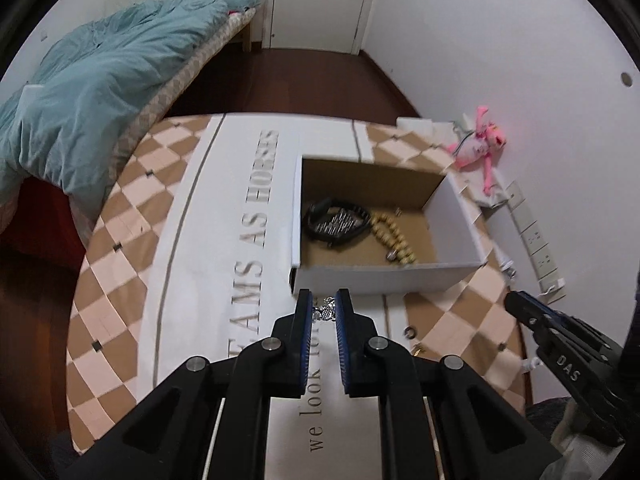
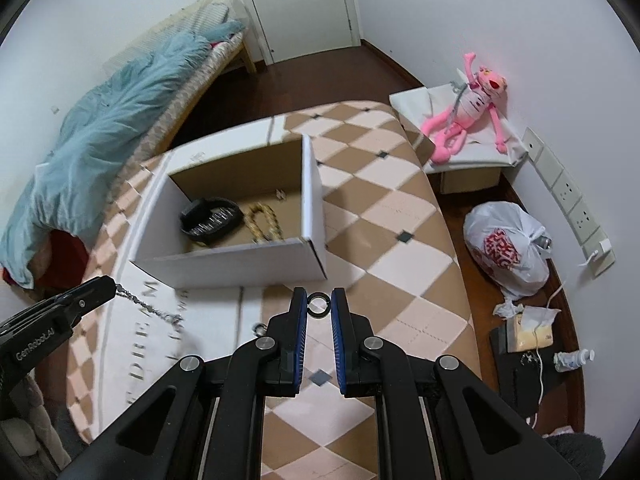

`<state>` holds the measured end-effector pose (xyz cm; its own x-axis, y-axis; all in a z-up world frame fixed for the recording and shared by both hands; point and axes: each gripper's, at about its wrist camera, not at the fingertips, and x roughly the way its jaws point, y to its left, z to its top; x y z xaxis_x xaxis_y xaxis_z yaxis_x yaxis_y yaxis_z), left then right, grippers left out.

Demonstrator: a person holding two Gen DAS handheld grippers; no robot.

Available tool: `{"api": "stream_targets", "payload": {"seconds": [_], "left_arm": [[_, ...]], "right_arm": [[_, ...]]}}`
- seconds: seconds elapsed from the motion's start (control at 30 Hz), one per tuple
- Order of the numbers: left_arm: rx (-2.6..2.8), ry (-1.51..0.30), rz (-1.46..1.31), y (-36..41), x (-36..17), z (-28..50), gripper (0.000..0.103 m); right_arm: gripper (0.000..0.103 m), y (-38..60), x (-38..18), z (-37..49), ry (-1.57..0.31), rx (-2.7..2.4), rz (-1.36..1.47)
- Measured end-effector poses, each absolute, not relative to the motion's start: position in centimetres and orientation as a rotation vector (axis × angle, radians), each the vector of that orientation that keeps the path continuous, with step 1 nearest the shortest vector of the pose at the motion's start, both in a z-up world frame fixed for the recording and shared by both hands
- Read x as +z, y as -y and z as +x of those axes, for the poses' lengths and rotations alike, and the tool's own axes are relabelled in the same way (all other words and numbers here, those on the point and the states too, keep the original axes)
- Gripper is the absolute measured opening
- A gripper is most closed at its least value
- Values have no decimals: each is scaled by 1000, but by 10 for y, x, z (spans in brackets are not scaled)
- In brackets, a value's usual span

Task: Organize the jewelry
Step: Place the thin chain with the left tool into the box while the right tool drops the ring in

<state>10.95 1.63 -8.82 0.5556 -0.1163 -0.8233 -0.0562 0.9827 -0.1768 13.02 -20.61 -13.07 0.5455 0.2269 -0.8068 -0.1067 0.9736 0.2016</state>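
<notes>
Black ring [image 2: 319, 306], right wrist view only

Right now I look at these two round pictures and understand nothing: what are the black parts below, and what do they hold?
Each picture comes from a camera on a hand-held gripper, looking along its two fingers. A person carries one gripper in each hand; no robot arm is here. In the left camera's view, the left gripper is shut on a silver chain. In the right camera's view, the right gripper pinches a dark ring. Both are just in front of an open box on a checkered rug. Inside lie a black band and gold beads.
</notes>
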Motion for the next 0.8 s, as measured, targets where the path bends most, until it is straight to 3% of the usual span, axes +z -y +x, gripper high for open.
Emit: {"api": "stream_targets", "payload": {"seconds": [0.37,0.8], "left_arm": [[-136,-903,-212,-13,-20,151,9],[-126,-1146,-218,-6,-87,213,11]], "right_arm": [[12,189,-77,181,-972,325,167],[13,166,-134,261,-1250,324,32]]}}
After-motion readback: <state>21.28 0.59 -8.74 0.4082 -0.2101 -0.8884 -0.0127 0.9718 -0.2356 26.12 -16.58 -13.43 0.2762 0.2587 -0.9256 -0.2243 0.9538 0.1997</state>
